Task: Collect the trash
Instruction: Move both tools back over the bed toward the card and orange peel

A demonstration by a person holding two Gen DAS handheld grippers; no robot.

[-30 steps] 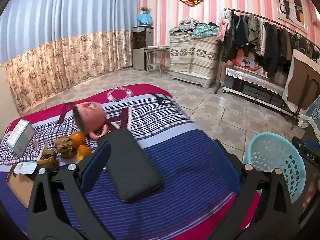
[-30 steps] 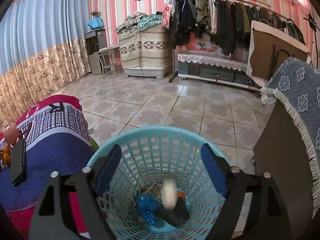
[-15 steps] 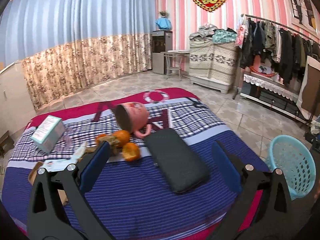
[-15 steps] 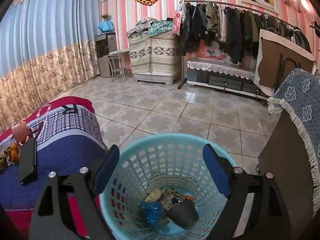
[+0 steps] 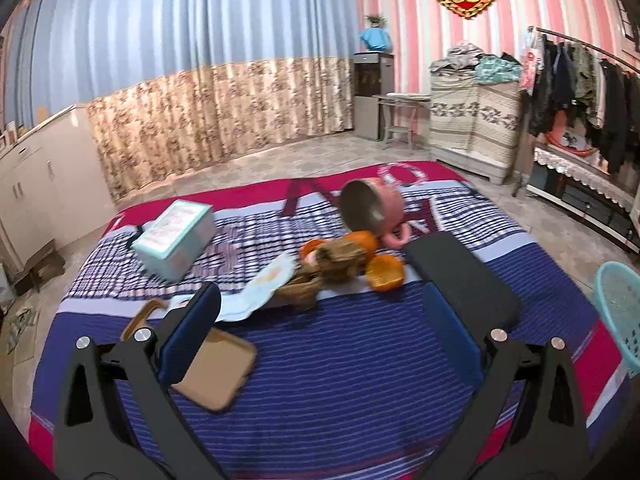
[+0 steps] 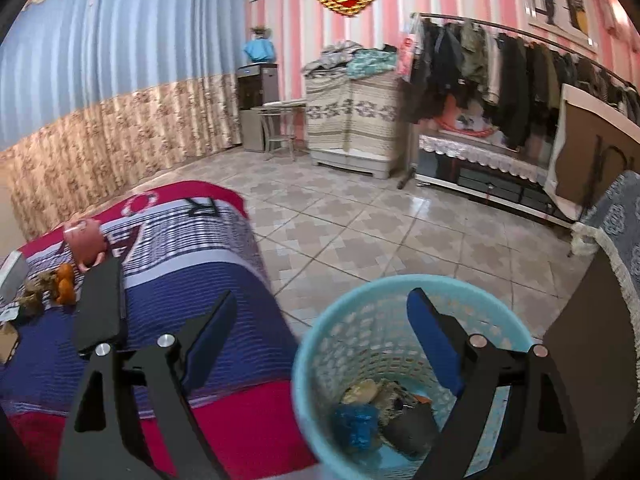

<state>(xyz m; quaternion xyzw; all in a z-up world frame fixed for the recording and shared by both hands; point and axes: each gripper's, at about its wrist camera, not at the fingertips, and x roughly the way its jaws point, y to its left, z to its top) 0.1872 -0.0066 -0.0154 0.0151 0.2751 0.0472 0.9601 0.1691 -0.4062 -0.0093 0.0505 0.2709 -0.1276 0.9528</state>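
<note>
My left gripper [image 5: 320, 332] is open and empty above the striped bed cover [image 5: 360, 360]. Ahead of it lie orange peels [image 5: 384, 272], a brown crumpled scrap [image 5: 340, 256], a white wrapper [image 5: 256, 292] and a cardboard piece [image 5: 216, 368]. My right gripper [image 6: 320, 344] is open and empty, above the near-left rim of the light blue basket [image 6: 400, 292] on the floor. The basket holds a blue wad [image 6: 356, 428], a dark scrap and other trash. The basket also shows at the right edge of the left wrist view [image 5: 620, 308].
On the bed lie a tipped pink mug [image 5: 372, 208], a black flat case [image 5: 460, 280] and a pale green box [image 5: 176, 236]. A clothes rack [image 6: 500, 68] and covered cabinet [image 6: 352, 120] stand across the tiled floor. A dark cabinet with a blue fringed cloth [image 6: 616, 232] is right of the basket.
My left gripper has swung left and back over the bed, bringing the trash pile to the centre. My right gripper has pulled back and left from over the basket; a pale piece has landed inside.
</note>
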